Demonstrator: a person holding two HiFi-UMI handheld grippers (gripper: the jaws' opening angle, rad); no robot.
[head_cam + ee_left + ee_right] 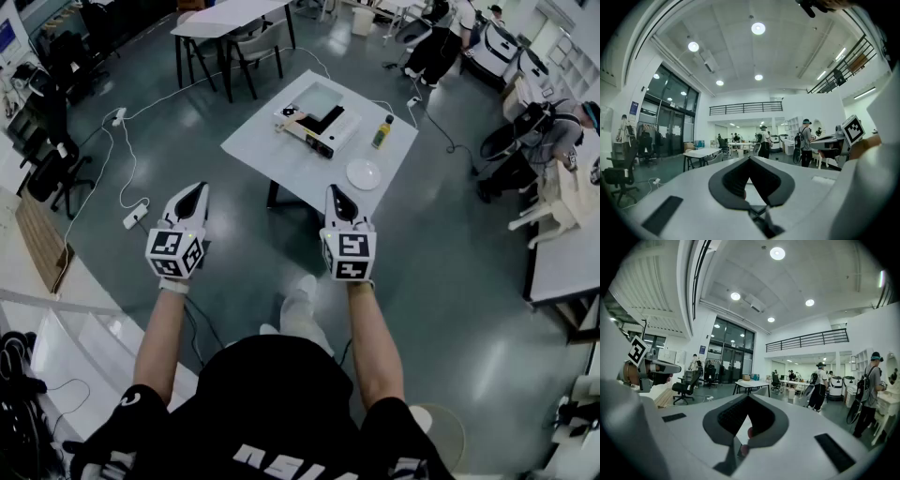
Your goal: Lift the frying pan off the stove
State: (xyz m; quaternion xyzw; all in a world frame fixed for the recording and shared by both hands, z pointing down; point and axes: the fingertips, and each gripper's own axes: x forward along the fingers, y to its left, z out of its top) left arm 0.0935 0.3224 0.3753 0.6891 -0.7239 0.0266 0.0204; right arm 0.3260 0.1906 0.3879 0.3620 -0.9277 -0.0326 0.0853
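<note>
Walk up to the table (265, 148) first, with left tool (194, 195) and right tool (338, 197) both held out level, pinched shut on nothing and well short of it. Then open one tool wide, take the handle of the greyish frying pan (319, 98) resting on the stove (328, 134) toward the table's far side, and lift straight up, keeping the pan flat. Mind the bottle (382, 131) and white plate (364, 174) just right of the stove, plus the cables (120, 155) and power strip (135, 217) trailing over the floor at left.
</note>
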